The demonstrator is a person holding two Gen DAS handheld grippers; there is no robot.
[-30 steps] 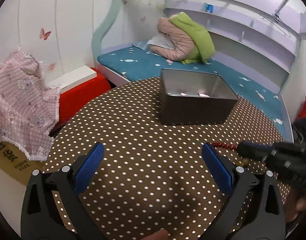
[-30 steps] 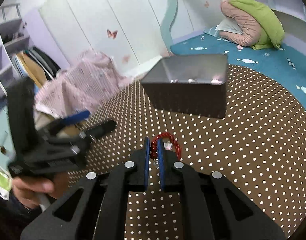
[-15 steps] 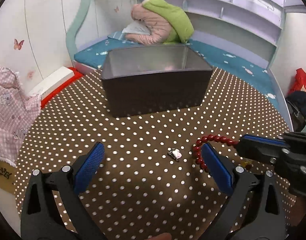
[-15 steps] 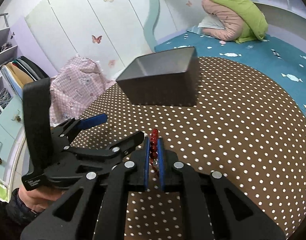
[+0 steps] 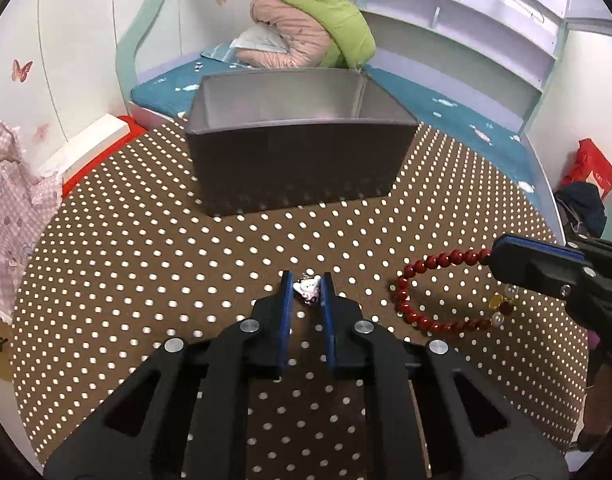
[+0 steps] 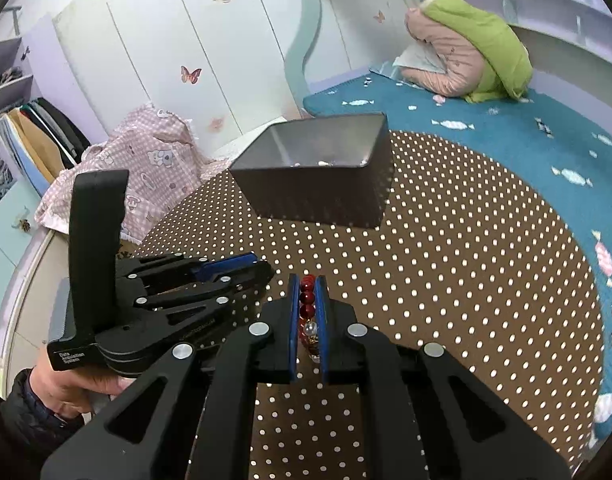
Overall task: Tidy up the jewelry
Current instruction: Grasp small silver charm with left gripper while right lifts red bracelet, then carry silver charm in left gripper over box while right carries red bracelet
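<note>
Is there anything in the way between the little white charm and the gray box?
Nothing visible. The left gripper is shut on the white charm, and only bare dotted tablecloth lies between it and the open gray box.

White wardrobe doors (image 6: 153,60) with butterfly stickers stand at ten o'clock, a teal mattress (image 6: 506,120) stretches toward one o'clock with a pink-and-green quilt (image 6: 470,48) bundled on it, lilac shelves (image 5: 446,12) above, pink checked cloth (image 6: 145,176) draped at nine.

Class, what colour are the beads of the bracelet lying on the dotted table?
Dark red, with a few pale and gold beads; the bracelet shows best in the left wrist view.
</note>
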